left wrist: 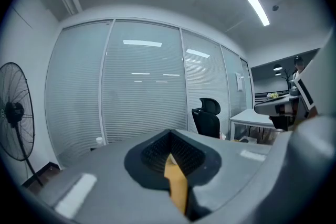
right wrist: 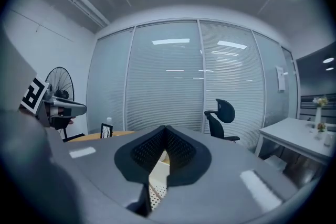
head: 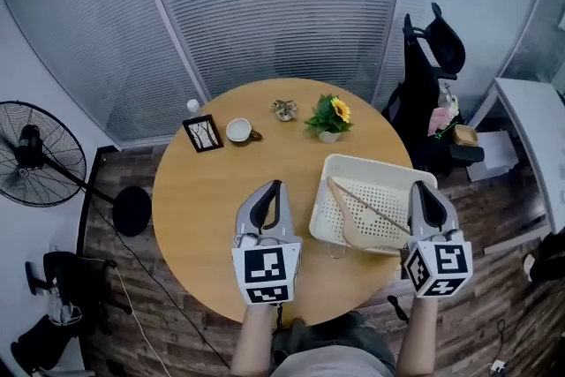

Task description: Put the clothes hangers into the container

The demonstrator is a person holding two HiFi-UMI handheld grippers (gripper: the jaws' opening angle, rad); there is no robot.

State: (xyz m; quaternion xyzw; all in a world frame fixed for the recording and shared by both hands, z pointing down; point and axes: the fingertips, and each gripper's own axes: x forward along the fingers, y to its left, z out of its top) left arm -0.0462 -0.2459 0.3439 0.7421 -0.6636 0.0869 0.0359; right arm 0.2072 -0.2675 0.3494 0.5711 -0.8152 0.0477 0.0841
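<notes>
- The left grey hand-held gripper points forward, jaws pressed together, empty.
- The right grey hand-held gripper is parallel and well apart, likewise closed on nothing.
- Both forearms reach forward.

container cream | hanger tan | tbl lt brown | flower yel

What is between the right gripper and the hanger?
Nothing visible. The hanger lies uncovered in the open-topped basket, just left of the right gripper, whose jaws are shut and empty.
</notes>
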